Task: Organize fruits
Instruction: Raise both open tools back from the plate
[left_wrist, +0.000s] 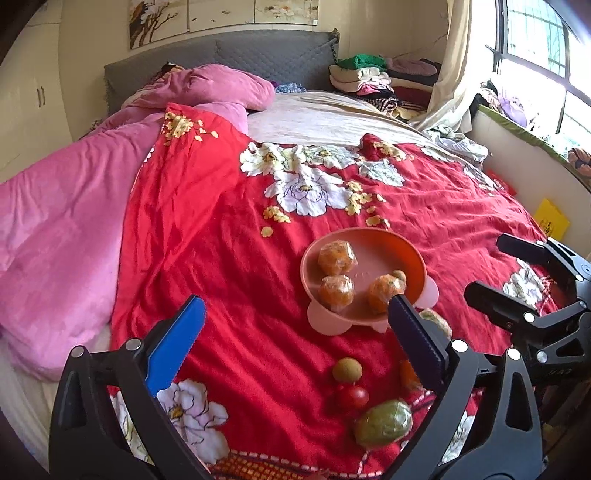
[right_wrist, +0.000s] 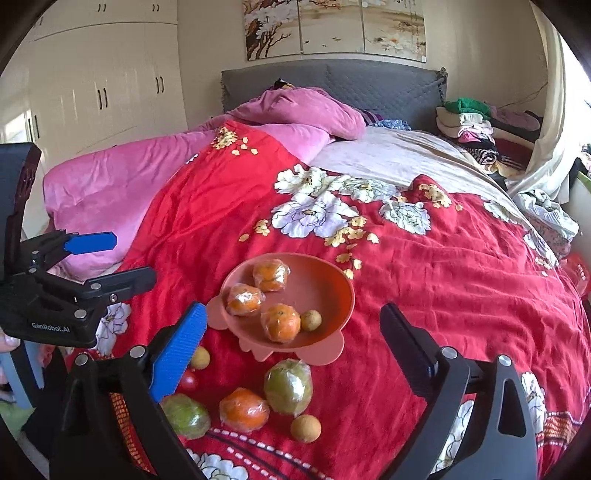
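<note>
A pink bowl (right_wrist: 332, 291) sits on the red flowered bedspread and holds three wrapped oranges (right_wrist: 280, 322) and a small brown longan (right_wrist: 310, 319). The bowl also shows in the left wrist view (left_wrist: 406, 254). In front of it on the bedspread lie a wrapped orange (right_wrist: 244, 409), two wrapped green fruits (right_wrist: 288, 386), two longans (right_wrist: 305, 427) and a red tomato (right_wrist: 187, 381). My right gripper (right_wrist: 291, 332) is open and empty, above the loose fruit near the bowl. My left gripper (left_wrist: 295, 317) is open and empty, left of the bowl; it shows in the right wrist view (right_wrist: 122, 258).
A pink quilt (left_wrist: 55, 229) covers the bed's left side. Folded clothes (right_wrist: 476, 129) are stacked at the far right by the grey headboard (right_wrist: 332, 85). White wardrobes (right_wrist: 92, 92) stand to the left, and a window sill (left_wrist: 524, 129) runs along the right.
</note>
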